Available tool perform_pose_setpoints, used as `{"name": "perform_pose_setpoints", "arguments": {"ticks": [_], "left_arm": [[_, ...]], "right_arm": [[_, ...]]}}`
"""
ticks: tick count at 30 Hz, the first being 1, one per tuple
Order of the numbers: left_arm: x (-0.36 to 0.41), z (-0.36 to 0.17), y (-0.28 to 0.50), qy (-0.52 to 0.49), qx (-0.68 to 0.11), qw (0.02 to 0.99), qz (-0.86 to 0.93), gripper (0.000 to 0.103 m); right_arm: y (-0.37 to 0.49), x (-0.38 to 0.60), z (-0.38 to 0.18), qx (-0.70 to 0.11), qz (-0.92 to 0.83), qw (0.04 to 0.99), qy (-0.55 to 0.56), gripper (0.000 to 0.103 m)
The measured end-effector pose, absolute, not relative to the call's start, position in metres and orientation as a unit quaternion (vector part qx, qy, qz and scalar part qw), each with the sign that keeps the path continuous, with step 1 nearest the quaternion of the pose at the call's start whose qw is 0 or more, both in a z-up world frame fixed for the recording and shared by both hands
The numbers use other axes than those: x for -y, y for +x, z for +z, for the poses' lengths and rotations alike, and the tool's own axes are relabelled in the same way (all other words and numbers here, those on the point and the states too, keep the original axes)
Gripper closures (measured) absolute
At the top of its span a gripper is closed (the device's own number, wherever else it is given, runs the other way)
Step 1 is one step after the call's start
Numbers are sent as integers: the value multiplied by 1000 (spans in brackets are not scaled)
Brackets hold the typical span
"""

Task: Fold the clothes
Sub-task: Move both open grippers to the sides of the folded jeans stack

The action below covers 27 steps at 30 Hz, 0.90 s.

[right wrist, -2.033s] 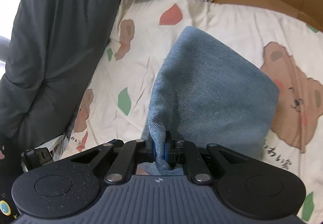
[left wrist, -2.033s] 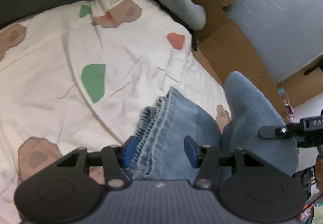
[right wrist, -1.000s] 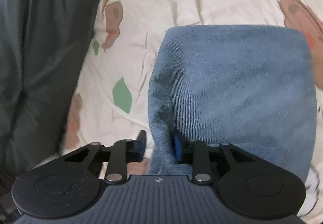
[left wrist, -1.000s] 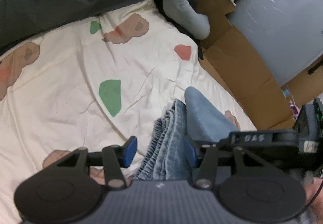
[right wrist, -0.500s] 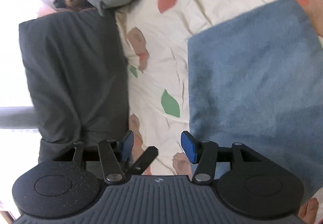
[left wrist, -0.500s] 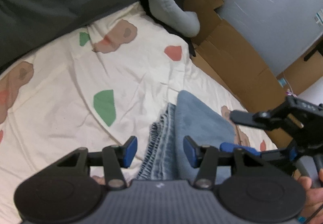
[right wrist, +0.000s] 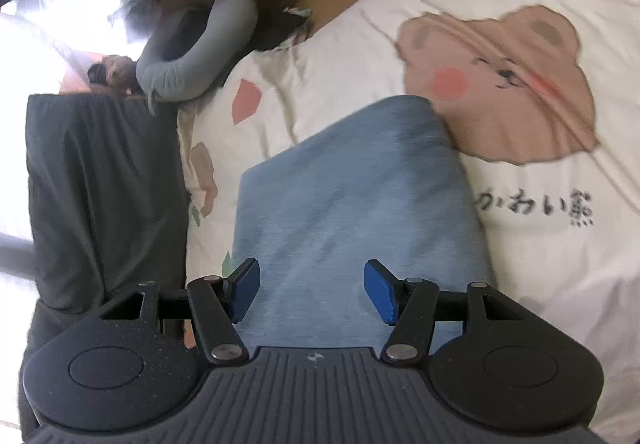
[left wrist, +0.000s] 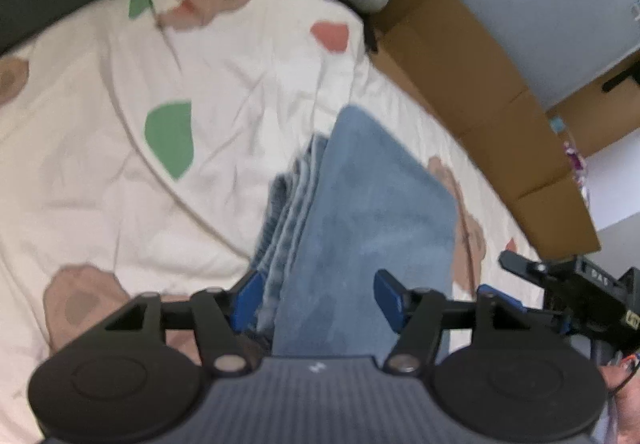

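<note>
Black handwritten Japanese "かわい熊" stands on the cream bedsheet just below its printed bear.

I am in a home, in a bedroom. Under me lies a bed with a cream sheet printed with brown bears, green and red patches and some handwritten characters. A dark grey duvet lies along one side of the bed. A grey neck pillow rests at the corner. Brown cardboard boxes stand just beside the bed, and a small plush toy sits near the pillow.
</note>
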<state>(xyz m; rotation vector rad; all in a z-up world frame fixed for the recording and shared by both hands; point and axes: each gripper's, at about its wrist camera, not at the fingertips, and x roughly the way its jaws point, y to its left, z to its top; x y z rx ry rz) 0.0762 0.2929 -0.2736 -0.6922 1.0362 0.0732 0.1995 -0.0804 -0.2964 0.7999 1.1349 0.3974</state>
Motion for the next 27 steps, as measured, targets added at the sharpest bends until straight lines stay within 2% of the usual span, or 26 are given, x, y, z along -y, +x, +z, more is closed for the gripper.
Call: {"name": "perform_pose_setpoints", "arguments": {"ticks": [8,10,11,13,14,25,26,27], "left_arm": [[-285,-302,63,-392,-504,769,26,40],[-283,-306,60,-390,-512,765,22,57],[-282,-307,59,-386,-517,764,22,73],[-282,-303,58,-369,-515,774,13,78],[-281,-301,58,-360,-514,778,9,79],[-284,-302,49,-339,-528,779,4,80],[-285,-301,48,-336,-531,778,2,80],[-286,-299,48,-331,-535,777,1,78]], "right_arm": [[171,101,-327,-537,146,762,332,40],[161,100,-336,-552,143,760,311,49],[157,100,-341,-560,142,756,306,51],[147,99,-347,-565,133,757,299,65],[143,98,-349,-568,129,758,294,67],[126,90,-350,-625,159,726,239,60],[128,91,-349,-626,161,725,237,58],[130,93,-347,-627,162,725,234,51]]}}
